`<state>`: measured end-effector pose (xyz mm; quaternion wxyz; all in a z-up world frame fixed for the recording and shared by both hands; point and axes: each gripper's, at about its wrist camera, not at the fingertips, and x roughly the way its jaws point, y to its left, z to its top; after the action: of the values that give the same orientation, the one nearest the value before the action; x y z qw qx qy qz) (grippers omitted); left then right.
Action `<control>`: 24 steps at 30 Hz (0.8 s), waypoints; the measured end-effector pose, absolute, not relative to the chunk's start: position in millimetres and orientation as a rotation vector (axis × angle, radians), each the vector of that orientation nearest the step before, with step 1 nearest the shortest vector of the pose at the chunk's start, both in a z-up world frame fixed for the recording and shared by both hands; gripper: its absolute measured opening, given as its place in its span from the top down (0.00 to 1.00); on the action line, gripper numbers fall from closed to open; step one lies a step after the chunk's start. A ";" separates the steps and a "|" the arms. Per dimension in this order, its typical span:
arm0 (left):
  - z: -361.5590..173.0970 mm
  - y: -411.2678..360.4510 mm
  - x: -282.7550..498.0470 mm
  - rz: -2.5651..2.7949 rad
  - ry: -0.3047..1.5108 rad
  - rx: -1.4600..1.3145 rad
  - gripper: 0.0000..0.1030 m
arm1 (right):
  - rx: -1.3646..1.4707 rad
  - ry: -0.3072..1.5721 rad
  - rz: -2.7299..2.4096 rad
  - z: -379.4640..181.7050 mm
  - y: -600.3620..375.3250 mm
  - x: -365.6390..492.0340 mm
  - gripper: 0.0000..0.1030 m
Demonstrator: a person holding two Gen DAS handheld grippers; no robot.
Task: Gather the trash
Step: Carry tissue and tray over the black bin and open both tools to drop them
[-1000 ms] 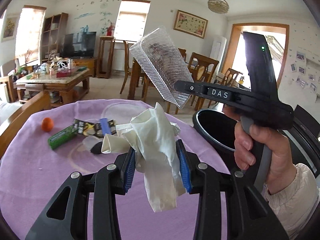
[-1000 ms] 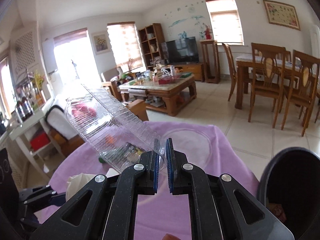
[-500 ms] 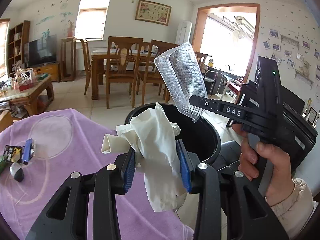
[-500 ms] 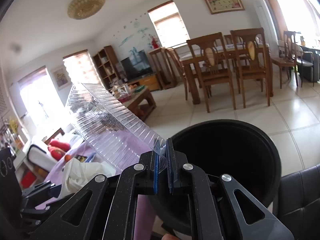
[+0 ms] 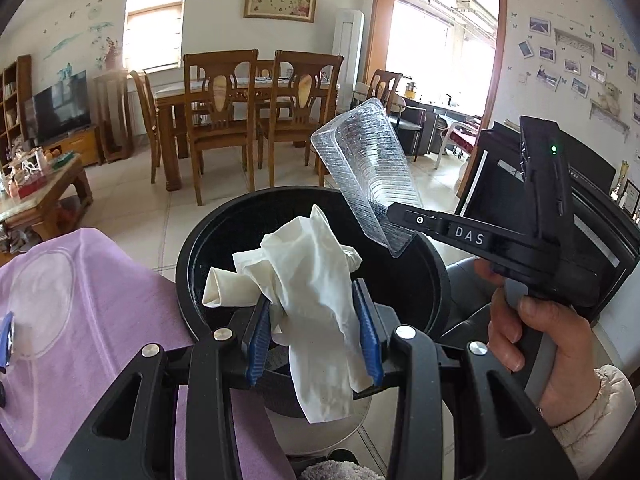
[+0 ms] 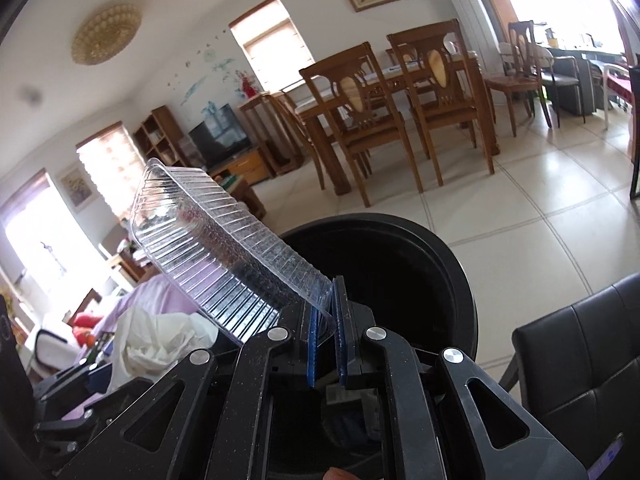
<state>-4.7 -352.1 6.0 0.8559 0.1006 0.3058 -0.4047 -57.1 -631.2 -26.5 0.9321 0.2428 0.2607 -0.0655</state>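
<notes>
My left gripper (image 5: pixel 314 336) is shut on a crumpled white tissue (image 5: pixel 316 304) and holds it over the near rim of a round black trash bin (image 5: pixel 192 248). My right gripper (image 6: pixel 326 334) is shut on the edge of a clear ribbed plastic tray (image 6: pixel 216 252), which sticks up to the left over the bin (image 6: pixel 460 280). In the left wrist view the right gripper (image 5: pixel 394 210) and the tray (image 5: pixel 366 172) hang over the bin's far right side. The tissue also shows in the right wrist view (image 6: pixel 156 340).
A purple-covered table (image 5: pixel 100 300) lies left of the bin, with small items at its left edge. A black leather seat (image 6: pixel 572 344) stands right of the bin. Wooden dining chairs (image 5: pixel 224 120) and a dining table stand behind on the tiled floor.
Both grippers have swung right from the purple table to above the bin, carrying the tissue and the tray. The bin now fills the middle of both views.
</notes>
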 end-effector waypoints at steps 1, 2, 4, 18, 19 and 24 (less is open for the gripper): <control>4.4 -355.8 -2.6 -0.848 0.646 0.221 0.63 | 0.499 0.540 -0.138 -30.6 -633.5 -55.6 0.92; 3.3 -357.9 0.9 -0.848 0.651 0.224 0.63 | 0.502 0.544 -0.141 -33.3 -634.0 -52.3 0.92; 0.9 -362.7 4.3 -0.847 0.664 0.226 0.63 | 0.509 0.550 -0.145 -36.1 -636.6 -43.2 0.92; -4.9 -370.7 14.0 -0.814 0.705 0.259 0.52 | 0.515 0.575 -0.145 -44.1 -628.0 -26.8 0.90; -3.5 -371.3 14.1 -0.805 0.697 0.266 0.40 | 0.518 0.574 -0.138 -44.3 -627.9 -26.3 0.79; 6.0 -368.0 4.8 -0.800 0.650 0.282 0.22 | 0.535 0.556 -0.131 -41.5 -622.2 -30.1 0.41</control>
<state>4.8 -368.0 6.0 0.8606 0.1345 0.3098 -0.3812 -30.1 -622.2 -41.5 0.9244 0.2605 0.2712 -0.0636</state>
